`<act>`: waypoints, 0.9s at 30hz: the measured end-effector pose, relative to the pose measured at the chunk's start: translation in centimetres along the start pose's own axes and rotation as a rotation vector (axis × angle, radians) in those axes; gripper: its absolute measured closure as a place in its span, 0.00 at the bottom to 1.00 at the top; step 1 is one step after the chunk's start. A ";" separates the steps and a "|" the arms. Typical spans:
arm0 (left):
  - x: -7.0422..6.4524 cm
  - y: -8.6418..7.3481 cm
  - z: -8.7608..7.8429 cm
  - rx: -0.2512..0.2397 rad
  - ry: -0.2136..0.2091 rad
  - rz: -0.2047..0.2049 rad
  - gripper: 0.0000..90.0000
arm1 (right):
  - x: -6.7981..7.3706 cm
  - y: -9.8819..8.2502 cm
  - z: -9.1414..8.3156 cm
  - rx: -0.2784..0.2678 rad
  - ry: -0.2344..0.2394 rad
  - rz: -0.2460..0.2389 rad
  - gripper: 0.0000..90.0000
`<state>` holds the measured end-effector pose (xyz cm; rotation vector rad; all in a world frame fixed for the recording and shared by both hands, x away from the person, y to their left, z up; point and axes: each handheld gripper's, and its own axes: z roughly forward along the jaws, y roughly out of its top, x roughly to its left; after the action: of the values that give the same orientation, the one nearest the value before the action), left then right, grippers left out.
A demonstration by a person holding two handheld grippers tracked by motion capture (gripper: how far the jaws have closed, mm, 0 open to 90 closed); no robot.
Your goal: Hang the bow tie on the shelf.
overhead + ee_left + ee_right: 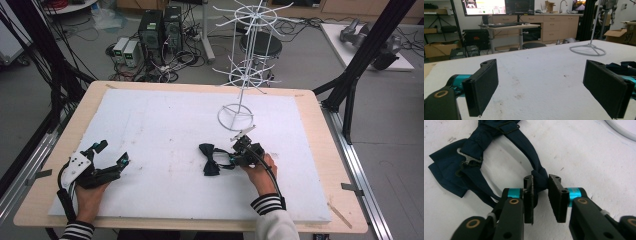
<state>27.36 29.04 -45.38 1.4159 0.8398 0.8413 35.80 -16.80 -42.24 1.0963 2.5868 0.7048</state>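
On the table point(55, 165) there is one dark blue bow tie point(210, 159) (near the middle) and one white wire rack point(246, 70) standing far behind it, while the right tool point(541, 195) pinches the bow tie's strap and the left tool point(111, 152) rests wide open, holding nothing.

bow tie point(210, 159) | navy, flat on white mat | strap loop between tool jaws
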 end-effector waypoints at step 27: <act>0.0 0.0 0.0 0.001 -0.003 -0.002 0.15 | -0.4 -0.8 -1.5 -0.298 0.043 0.082 0.91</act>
<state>27.36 29.03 -45.38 1.4167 0.8393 0.8378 35.03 -18.11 -41.37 1.1040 2.3788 1.1024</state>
